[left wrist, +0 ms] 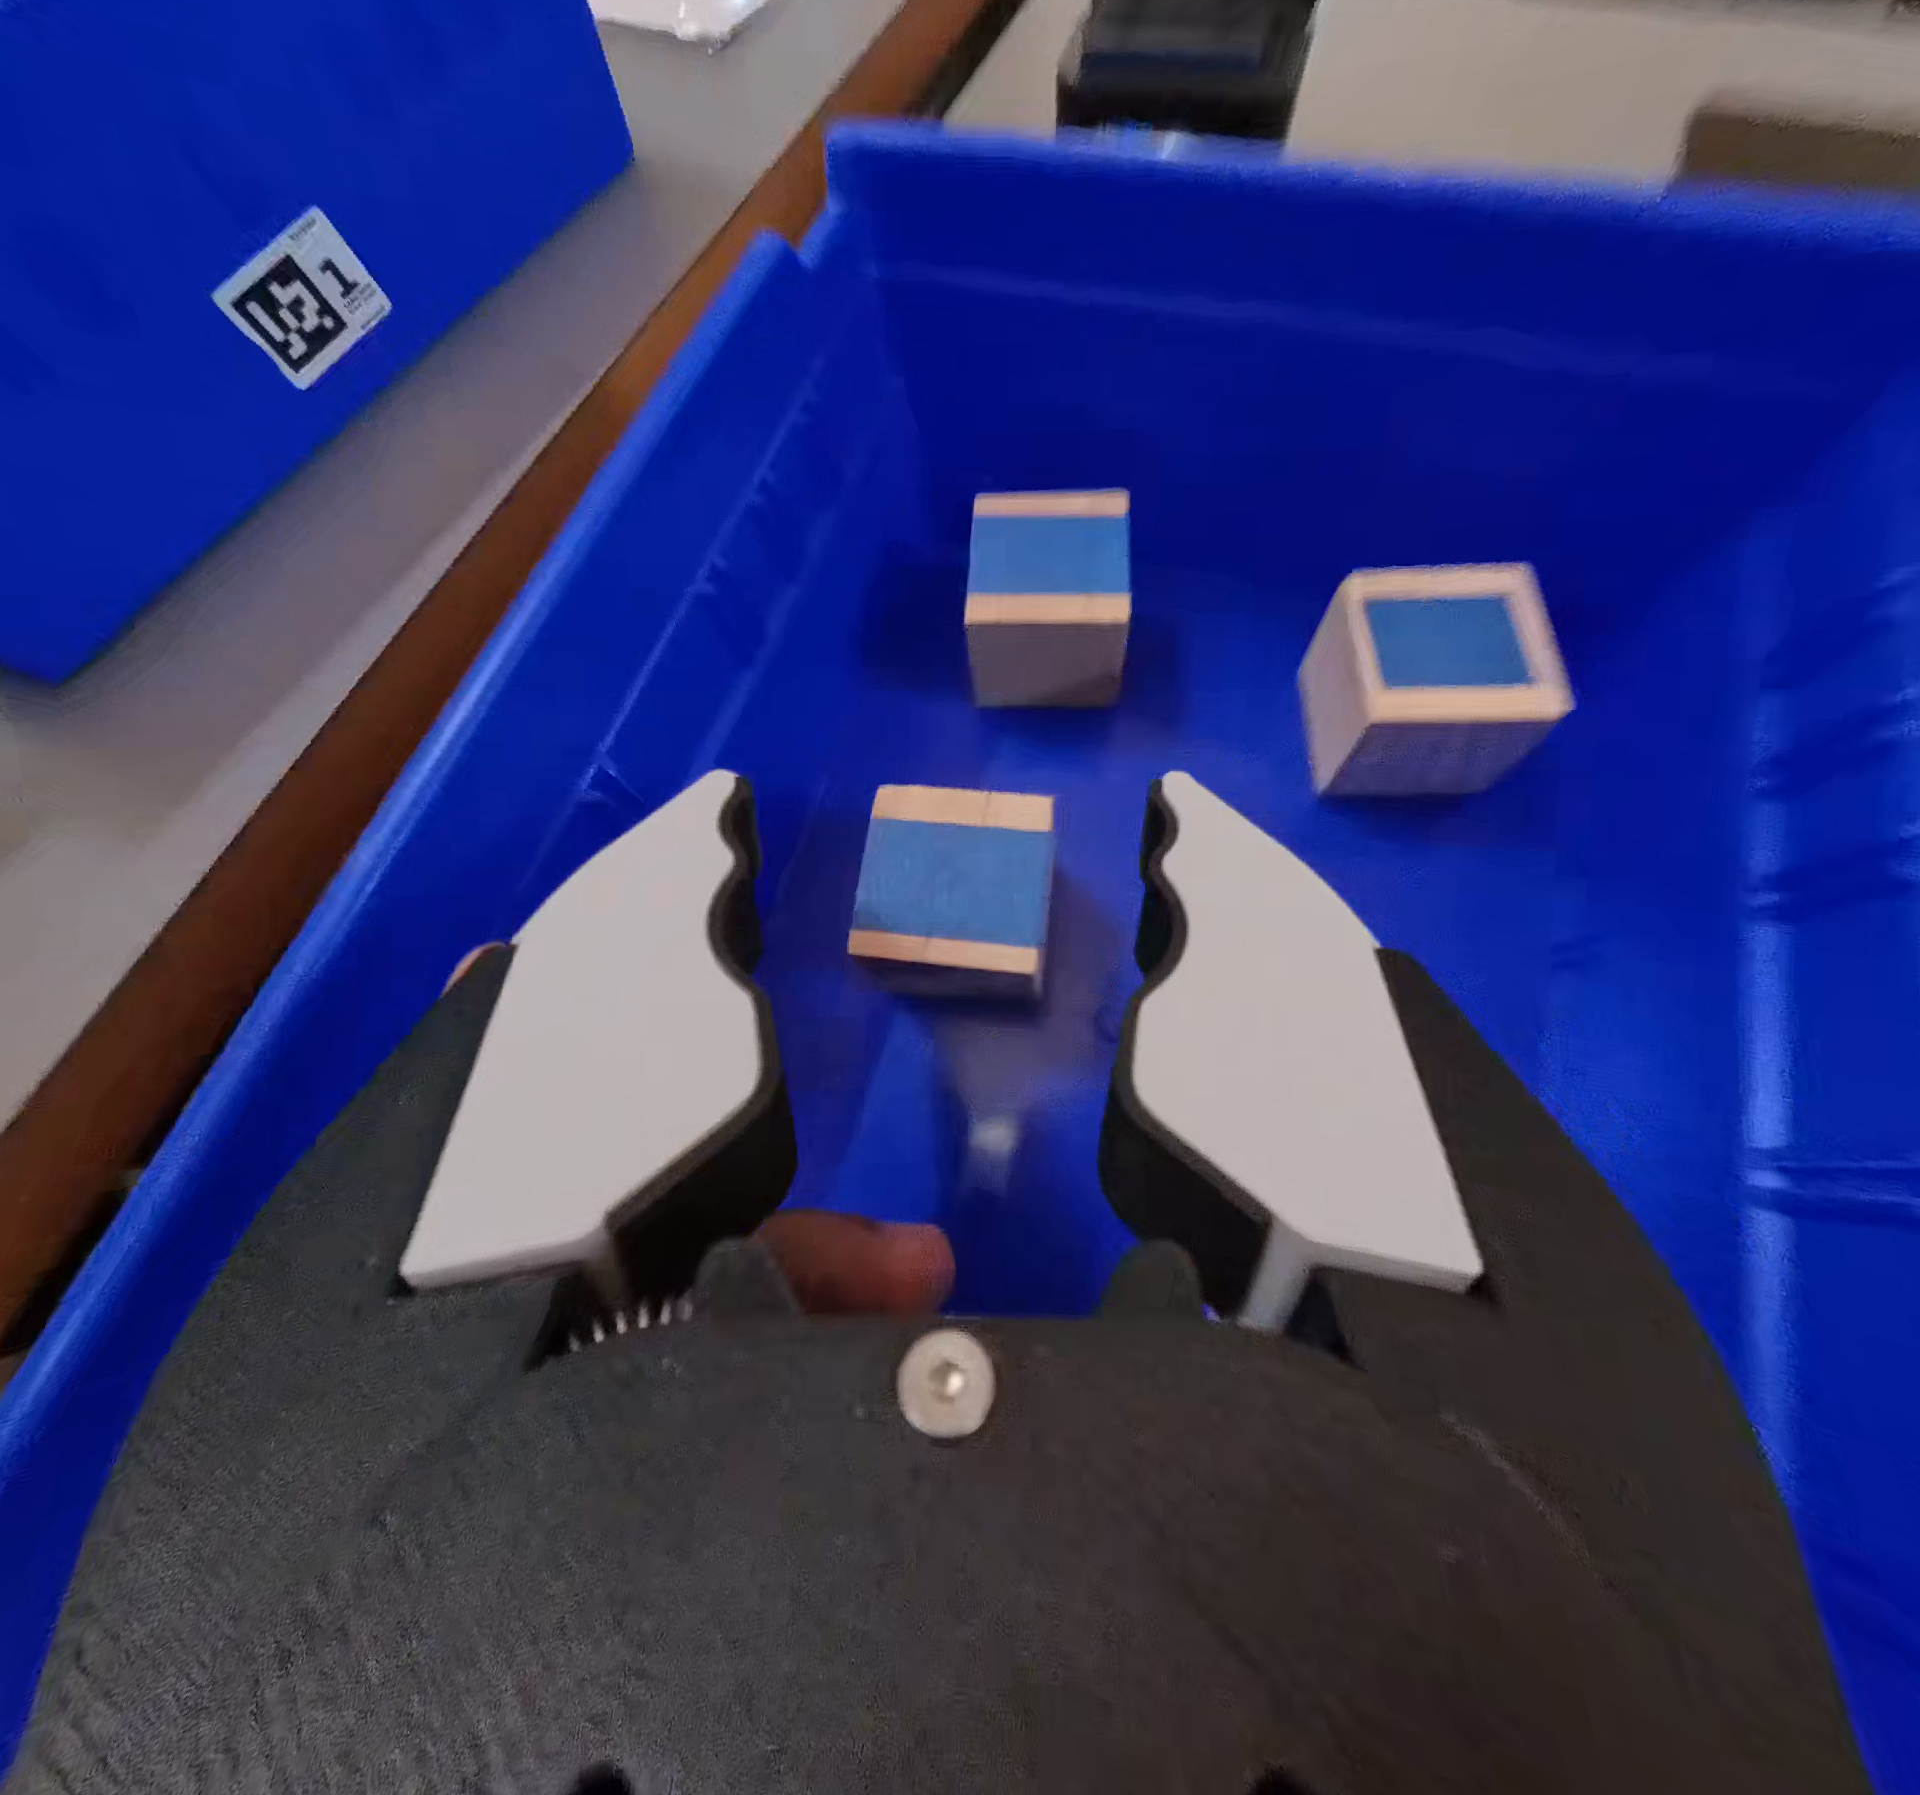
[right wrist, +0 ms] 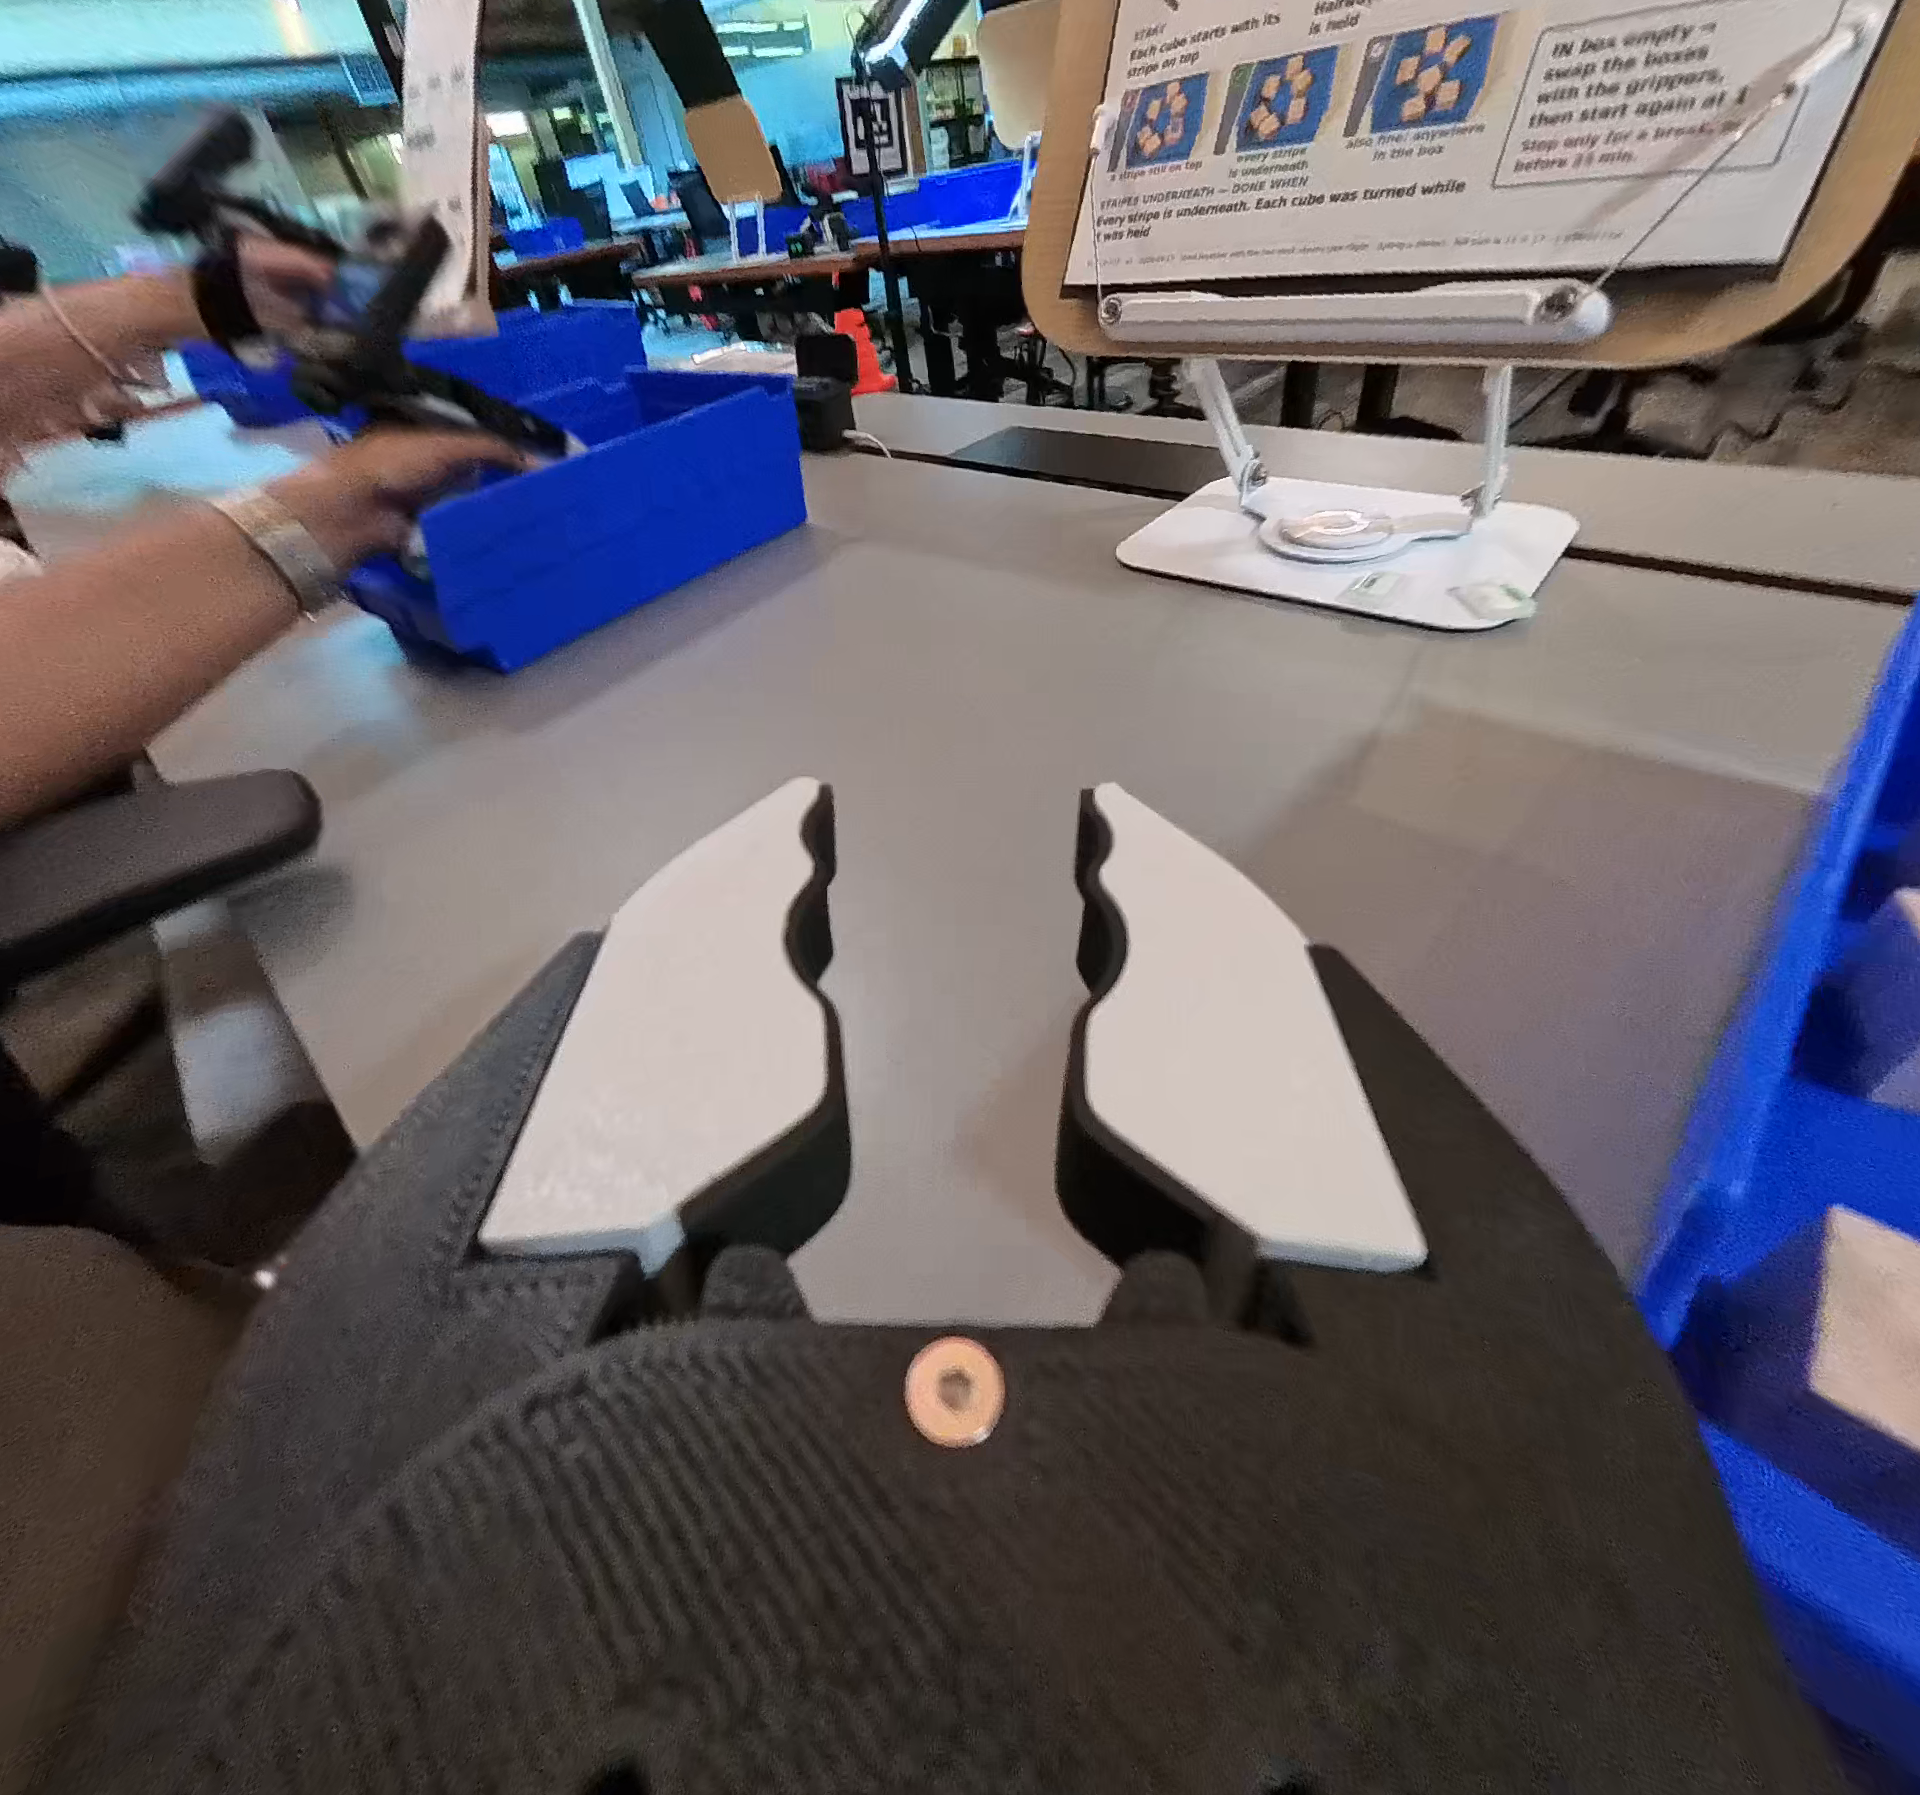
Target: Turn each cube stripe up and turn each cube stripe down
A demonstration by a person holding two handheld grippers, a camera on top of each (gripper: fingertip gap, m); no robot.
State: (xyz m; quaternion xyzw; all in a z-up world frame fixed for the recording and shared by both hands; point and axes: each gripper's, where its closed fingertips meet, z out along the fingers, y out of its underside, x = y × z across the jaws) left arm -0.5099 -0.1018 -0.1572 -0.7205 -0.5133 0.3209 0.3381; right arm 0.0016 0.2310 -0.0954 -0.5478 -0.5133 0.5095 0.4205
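Left gripper [left wrist: 948, 810]: fingers held wide apart, nothing held — nearest cube [left wrist: 951, 888] sits between the tips.
Cubes: three in the blue bin [left wrist: 1351, 374], stripes up.
Right gripper [right wrist: 956, 815]: fingers partly apart, empty, over the table [right wrist: 935, 665].
Risk: the cube could be knocked aside if a fingertip bumps it.

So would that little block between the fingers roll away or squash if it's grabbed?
Probably neither. The nearest cube has flat faces and sits square on the blue bin floor, so it should slide, not roll. It looks like solid wood, so likely stiff. The tape may be slightly slick.
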